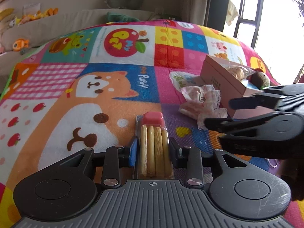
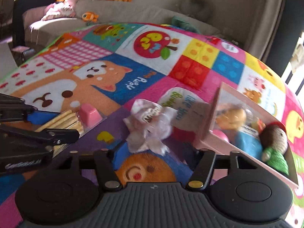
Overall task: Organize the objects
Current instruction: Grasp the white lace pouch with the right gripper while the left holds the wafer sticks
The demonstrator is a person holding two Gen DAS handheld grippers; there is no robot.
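Note:
My left gripper (image 1: 152,148) is shut on a clear snack pack of biscuit sticks with a pink dip cup (image 1: 154,142), held low over the colourful play mat; the pack also shows in the right wrist view (image 2: 76,119). My right gripper (image 2: 153,152) is open just above the mat, right in front of a white and pink lace-trimmed cloth (image 2: 150,131), which also shows in the left wrist view (image 1: 203,102). A pink box (image 2: 212,142) to the right holds a wrapped bun (image 2: 231,119), a blue item (image 2: 247,142) and a brown and green knitted doll (image 2: 273,142).
The play mat (image 1: 95,87) covers the whole surface. The pink box (image 1: 220,79) stands on it at the right. A beige sofa with plush toys (image 2: 89,16) runs along the back. A bright window (image 1: 275,28) is at the far right.

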